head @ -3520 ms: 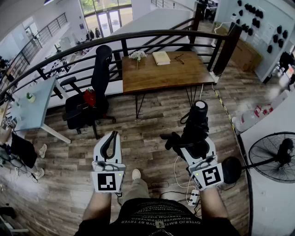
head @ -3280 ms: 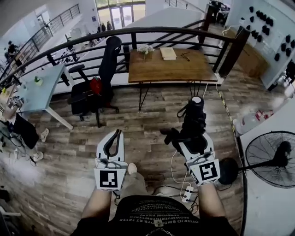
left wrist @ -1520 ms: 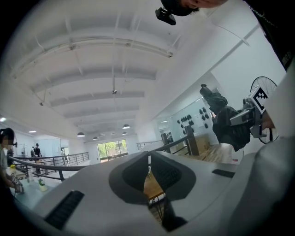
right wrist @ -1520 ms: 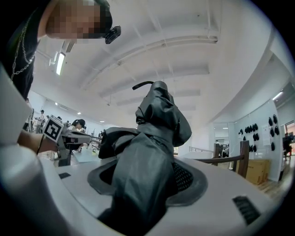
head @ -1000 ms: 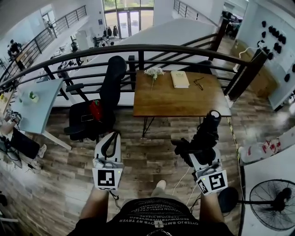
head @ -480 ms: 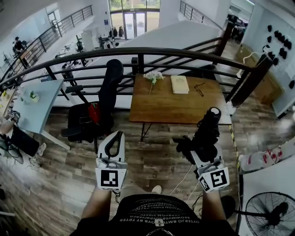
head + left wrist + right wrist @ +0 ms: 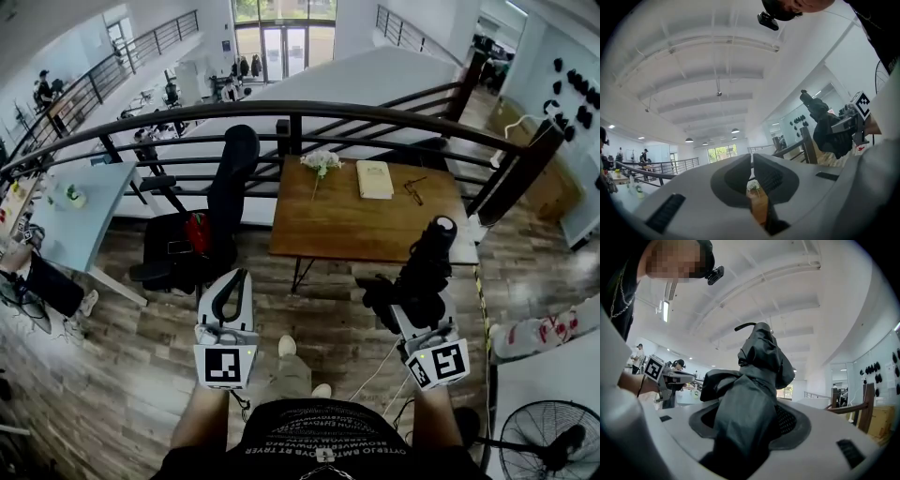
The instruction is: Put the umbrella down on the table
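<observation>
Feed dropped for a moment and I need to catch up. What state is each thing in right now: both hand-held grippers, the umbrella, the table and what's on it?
Left hand-held gripper: jaws together, empty.
Right hand-held gripper: shut on the umbrella.
Umbrella: folded, carried in the air, not yet set down.
Table: near half bare.
Book: closed, lying flat on the table's far side.
Office chair: unoccupied.
</observation>
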The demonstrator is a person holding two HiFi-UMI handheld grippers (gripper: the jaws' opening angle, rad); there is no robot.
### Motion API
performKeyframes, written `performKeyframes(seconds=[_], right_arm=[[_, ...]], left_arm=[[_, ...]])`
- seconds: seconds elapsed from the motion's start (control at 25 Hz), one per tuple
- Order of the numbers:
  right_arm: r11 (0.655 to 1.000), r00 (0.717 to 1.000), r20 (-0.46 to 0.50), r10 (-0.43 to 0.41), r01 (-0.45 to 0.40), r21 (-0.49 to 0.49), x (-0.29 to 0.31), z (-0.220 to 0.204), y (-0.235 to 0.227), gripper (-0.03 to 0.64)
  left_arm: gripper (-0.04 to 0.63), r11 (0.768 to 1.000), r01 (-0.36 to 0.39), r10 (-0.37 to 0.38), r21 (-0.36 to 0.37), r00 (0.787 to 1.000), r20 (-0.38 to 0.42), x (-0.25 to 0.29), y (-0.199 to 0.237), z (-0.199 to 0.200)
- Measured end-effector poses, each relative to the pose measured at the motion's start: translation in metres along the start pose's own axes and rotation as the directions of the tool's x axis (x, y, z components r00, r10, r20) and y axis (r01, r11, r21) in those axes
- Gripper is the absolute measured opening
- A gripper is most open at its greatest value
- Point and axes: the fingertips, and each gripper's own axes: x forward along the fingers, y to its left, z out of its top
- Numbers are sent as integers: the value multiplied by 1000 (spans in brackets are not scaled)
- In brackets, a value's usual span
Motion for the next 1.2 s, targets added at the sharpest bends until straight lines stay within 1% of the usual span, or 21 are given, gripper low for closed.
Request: performKeyframes(seconds=[0.12,0.24,0.48,0.64,0.96,1.2], right_arm=[[1000,1000,-5,0,0,-11,11,-3,1,275],[1000,1000,-9,-3,3,-2,23,-8,-3,275],[1000,1000,-18,-19,19,3,56,-15,-20,275],[1000,999,-21,-30,30,2,80,-17,-33,275],[1000,999,-25,-23,23,18,137,-17,-51,275],[999,999,-25,-24,25,29,184,-17,-61,275]], left_arm=[[38,1000,11,-12,12,1000,6,13,4,-1],[38,999,32,-32,28,999,3,30,5,-8],[38,997,70,-69,21,998,-13,69,9,-19],[38,997,79,-78,11,997,-14,100,17,-25],[38,997,80,-80,12,997,-16,152,44,-33],[38,996,87,-87,13,996,-37,192,72,-44]])
